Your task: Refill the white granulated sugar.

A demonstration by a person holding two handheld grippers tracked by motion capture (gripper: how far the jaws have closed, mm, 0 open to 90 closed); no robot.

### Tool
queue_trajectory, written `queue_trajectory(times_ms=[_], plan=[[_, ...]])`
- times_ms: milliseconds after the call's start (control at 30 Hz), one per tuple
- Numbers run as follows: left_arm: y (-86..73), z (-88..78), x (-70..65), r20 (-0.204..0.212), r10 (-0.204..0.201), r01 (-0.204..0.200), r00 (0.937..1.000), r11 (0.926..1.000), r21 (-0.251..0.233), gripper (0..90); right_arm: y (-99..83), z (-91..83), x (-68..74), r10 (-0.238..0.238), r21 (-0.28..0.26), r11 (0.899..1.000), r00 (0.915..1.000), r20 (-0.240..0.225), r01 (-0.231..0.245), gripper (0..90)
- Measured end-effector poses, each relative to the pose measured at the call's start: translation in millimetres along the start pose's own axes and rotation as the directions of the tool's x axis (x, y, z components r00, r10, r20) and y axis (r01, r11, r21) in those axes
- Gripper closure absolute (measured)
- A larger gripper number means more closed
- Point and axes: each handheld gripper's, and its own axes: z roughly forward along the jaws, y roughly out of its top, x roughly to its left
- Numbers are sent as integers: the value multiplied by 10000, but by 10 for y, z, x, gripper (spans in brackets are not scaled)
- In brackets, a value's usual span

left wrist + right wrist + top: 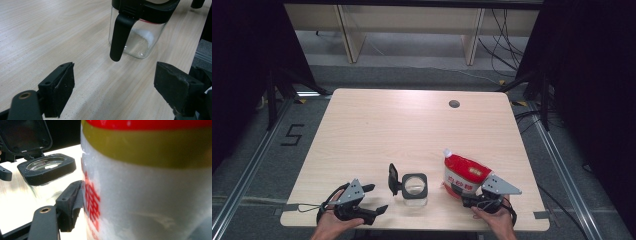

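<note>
While we are sitting at the wooden tabletop (377, 125), we are holding one gripper in each hand near the front edge. Our left gripper (371, 199) is resting low by the front left, and its jaws are standing wide apart with nothing between them. Just past it, a clear glass jar (415, 189) with a black rim is standing upright on the tabletop. Its black flip lid (393, 178) is hanging open on the jar's left side. In the left gripper view, a little white powder is lying at the bottom of the jar, and the lid is hanging down in front of it.

Our right gripper (473, 201) is squeezing a red and white pouch (463, 175) with a white spout. The pouch is standing just to the right of the jar, near the front right of the tabletop. In the right gripper view, one black jaw is pressing flat on the pouch's side, beside red printed letters.
</note>
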Motion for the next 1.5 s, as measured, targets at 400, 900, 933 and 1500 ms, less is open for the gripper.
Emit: queue_trajectory(times_ms=[400, 900, 933, 1500], plan=[[-3, -5, 7, -53, -8, 9, 10000, 9999, 173, 162, -4, 56, -51, -394, 262, 9988, 9989, -269, 401, 304], [-3, -2, 3, 2, -36, 36, 10000, 9999, 131, 162, -26, 127, -64, -625, 493, 9968, 9980, -111, 630, 298], [-3, -2, 3, 2, -36, 36, 10000, 9999, 131, 163, -26, 127, -64, -625, 493, 9968, 9980, -111, 630, 298], [-3, -1, 5, 17, 14, -14, 10000, 9999, 136, 162, 1, 139, -76, -813, 251, 9963, 9964, -221, 818, 282]])
